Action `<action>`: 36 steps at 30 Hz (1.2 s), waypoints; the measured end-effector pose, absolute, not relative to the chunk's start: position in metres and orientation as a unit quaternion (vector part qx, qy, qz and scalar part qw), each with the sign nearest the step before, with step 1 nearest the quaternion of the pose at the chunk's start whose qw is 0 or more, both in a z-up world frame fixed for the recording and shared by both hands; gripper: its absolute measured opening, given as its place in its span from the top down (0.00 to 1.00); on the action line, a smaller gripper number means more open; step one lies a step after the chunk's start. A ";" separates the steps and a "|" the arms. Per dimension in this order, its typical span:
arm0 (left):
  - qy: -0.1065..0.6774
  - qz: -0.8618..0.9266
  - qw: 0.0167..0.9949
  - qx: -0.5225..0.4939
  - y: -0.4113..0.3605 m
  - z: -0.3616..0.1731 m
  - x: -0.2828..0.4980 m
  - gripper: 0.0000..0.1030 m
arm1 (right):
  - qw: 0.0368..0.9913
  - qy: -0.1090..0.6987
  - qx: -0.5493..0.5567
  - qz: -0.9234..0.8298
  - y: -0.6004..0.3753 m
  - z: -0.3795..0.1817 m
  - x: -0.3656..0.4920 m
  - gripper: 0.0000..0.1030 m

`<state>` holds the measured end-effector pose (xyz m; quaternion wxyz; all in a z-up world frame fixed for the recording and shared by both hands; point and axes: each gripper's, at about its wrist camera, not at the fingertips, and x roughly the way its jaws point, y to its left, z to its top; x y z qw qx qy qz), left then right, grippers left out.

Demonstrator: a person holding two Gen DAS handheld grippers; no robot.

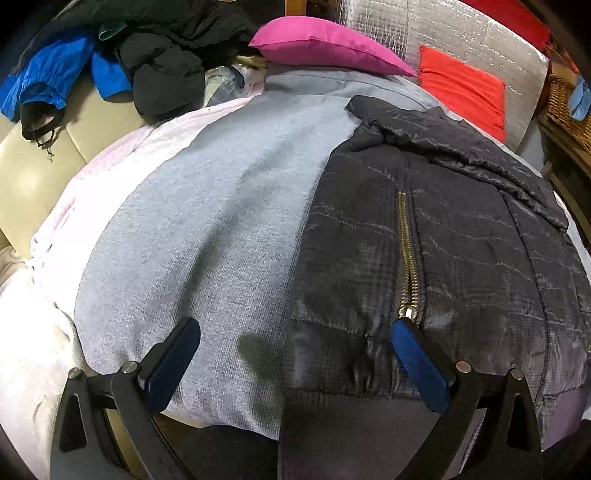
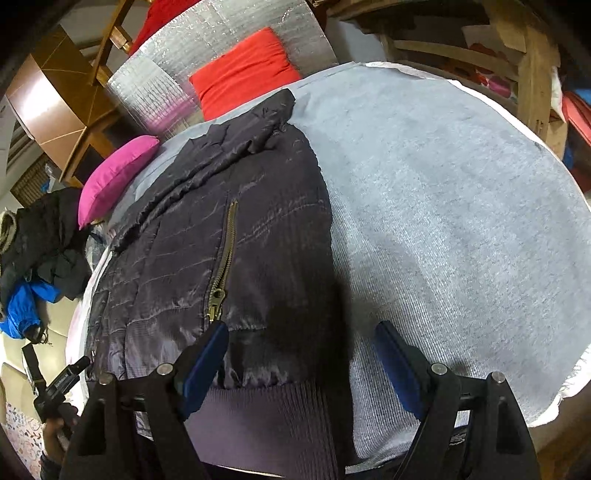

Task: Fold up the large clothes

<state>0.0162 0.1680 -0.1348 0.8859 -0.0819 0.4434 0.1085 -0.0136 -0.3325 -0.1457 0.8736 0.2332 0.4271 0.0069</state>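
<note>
The dark jacket (image 1: 443,236) lies lengthwise, collar far, ribbed hem near both wide, empty grippers (image 1: 295,339) (image 2: 301,350).

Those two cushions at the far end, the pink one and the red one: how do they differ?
The pink cushion is magenta; the red cushion is orange-red. The pink one lies on the grey cloth; the red one leans against the silver foil sheet behind it. The pink one's cover looks smooth, while the red one shows creases along one edge. Both are plain and sit beyond the dark jacket.
</note>
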 end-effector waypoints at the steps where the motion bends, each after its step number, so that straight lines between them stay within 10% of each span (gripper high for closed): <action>1: 0.441 0.107 0.887 -0.085 0.168 -0.133 0.017 0.00 | 0.874 0.426 0.233 0.007 -0.333 -0.144 -0.014 0.18; 25: 0.410 0.047 0.910 0.039 0.045 -0.110 0.284 0.00 | 0.921 0.380 0.041 0.070 -0.208 -0.090 0.284 0.18; 36: 0.341 -0.036 0.939 0.028 0.100 -0.059 0.309 0.00 | 0.914 0.364 0.166 0.064 -0.331 -0.068 0.320 0.18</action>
